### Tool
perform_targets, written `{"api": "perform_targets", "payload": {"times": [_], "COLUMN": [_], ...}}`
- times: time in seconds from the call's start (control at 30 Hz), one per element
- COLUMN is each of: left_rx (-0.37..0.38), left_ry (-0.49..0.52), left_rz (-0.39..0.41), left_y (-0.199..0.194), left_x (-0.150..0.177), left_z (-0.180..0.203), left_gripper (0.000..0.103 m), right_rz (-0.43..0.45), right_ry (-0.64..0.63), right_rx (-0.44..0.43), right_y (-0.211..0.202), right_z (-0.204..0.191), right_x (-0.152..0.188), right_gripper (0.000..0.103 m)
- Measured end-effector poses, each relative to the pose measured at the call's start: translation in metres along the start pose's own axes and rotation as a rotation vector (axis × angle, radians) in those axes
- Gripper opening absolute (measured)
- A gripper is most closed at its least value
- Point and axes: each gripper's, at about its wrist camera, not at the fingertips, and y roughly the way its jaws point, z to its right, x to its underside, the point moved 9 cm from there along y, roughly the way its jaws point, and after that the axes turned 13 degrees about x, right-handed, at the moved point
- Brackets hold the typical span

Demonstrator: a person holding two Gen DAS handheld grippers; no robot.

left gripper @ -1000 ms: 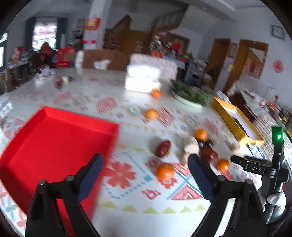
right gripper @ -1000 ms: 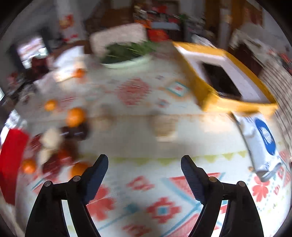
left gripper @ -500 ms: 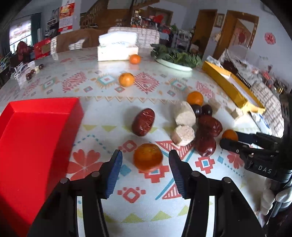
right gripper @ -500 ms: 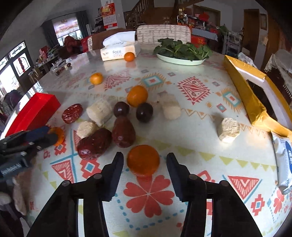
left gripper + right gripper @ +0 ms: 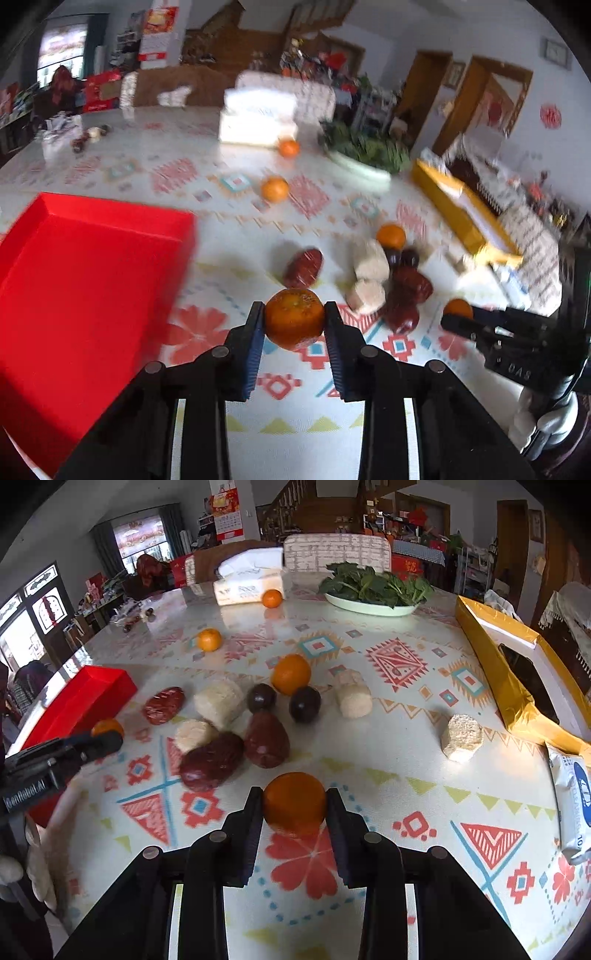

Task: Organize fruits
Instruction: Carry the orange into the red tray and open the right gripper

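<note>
Left gripper (image 5: 294,325): black frame, blue ribbed pads, round silver screws on finger links.
Right gripper (image 5: 294,805): same black build, dark ribbed pads, white strips nr the base.
Markings: white lettering on right gripper's body, prob. "DAS".
Hands: pale gloves, blurred.

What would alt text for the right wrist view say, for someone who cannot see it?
The right hand-held gripper is closing on a mandarin on a patterned table. Behind it lie red dates, pale cylinder pieces and more mandarins; a red tray sits far left, a plate of greens at the back.
</note>
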Motion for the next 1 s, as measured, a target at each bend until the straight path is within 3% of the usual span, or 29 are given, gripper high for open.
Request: {"api": "perform_targets", "payload": {"times": [0.2,0.4,0.53,0.67,0.9,1.0], "left_rx": [-0.121,-0.289,-0.354,-0.368,-0.357,-0.361], "left_ry": [-0.072,-0.175,-0.211,-0.25,-0.285,-0.293], "left_rz": [0.134,0.189,0.197,0.183,0.189,0.205], "left_y": [-0.069,-0.117,-0.135,-0.135,-0.135,-0.14], "left_x": [-0.013,0.0,0.009,0.016,0.02,0.019], "left_z": [-0.053,-0.12,-0.151,-0.171,-0.189,-0.188], "left_gripper": [0.031,0.031,0.031,0.031,0.033,0.044], "right_rz": [0.036,0.006,-0.023,-0.019,-0.078,-0.057], "right_ry": [-0.064,-0.172,-0.247,-0.289,-0.296,-0.298], "right_rx": [-0.142,-0.348,-0.415,-0.414,-0.43,-0.413], "right_y": [-0.031,-0.039,-0.032,-0.02,0.0,-0.002], "right_z": [-0.062,-0.174,-0.243,-0.285,-0.313,-0.31], "right_x": [-0.019,-0.031,-0.028,-0.028,-0.024,-0.027], "right_gripper": [0.037,0.037,0.037,0.038,0.038,0.039]}}
